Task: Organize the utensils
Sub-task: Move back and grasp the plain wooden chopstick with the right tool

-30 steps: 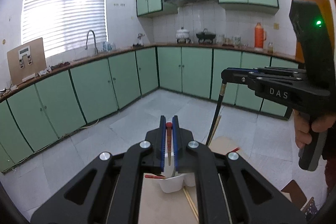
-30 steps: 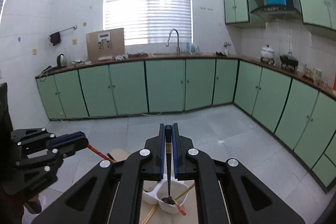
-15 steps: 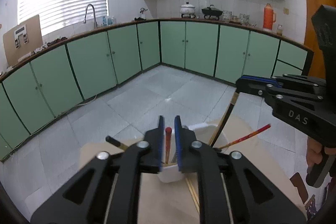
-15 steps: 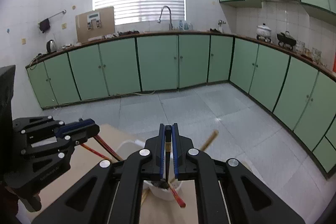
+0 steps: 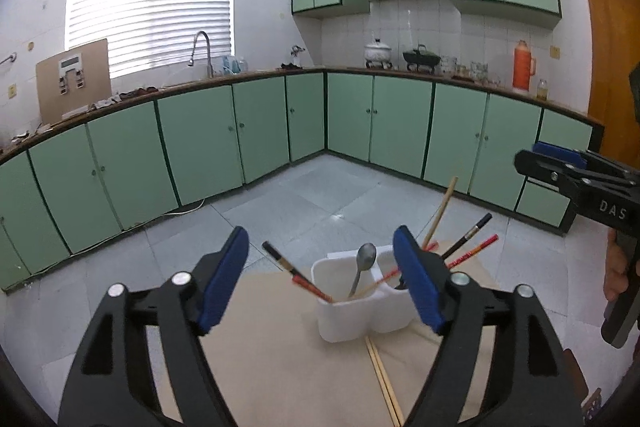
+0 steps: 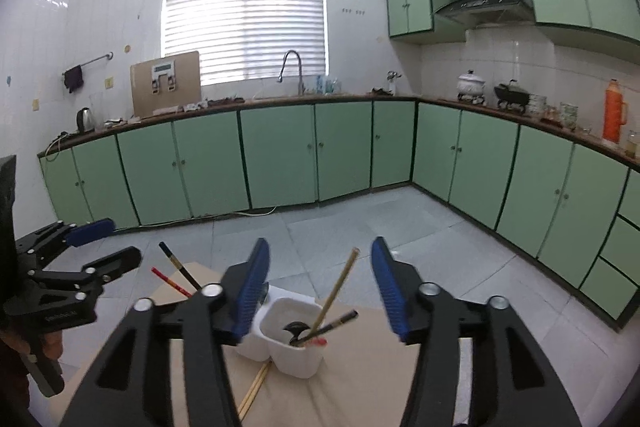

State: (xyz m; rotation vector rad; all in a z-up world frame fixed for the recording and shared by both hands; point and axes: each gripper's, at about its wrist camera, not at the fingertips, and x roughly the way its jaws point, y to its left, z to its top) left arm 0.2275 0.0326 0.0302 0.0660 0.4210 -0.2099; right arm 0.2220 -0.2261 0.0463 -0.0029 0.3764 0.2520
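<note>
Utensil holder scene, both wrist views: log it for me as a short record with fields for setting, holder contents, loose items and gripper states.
setting: kitchen with green cabinets; tan board as work surface
holder: white two-compartment utensil holder standing on the board
contents: metal spoon, bowl up, plus several chopsticks leaning outward; a dark spoon in the other compartment
loose items: pair of pale chopsticks lying on the board beside the holder
left hand-held gripper: jaws just opened, nothing between them
right hand-held gripper: jaws just opened, nothing gripped

Pale tan flat bench (image 5: pixel 280 359) carries a white plastic two-compartment utensil holder (image 5: pixel 348 319); light wooden chopstick pair (image 5: pixel 384 383) lies flat just beside it.
</note>
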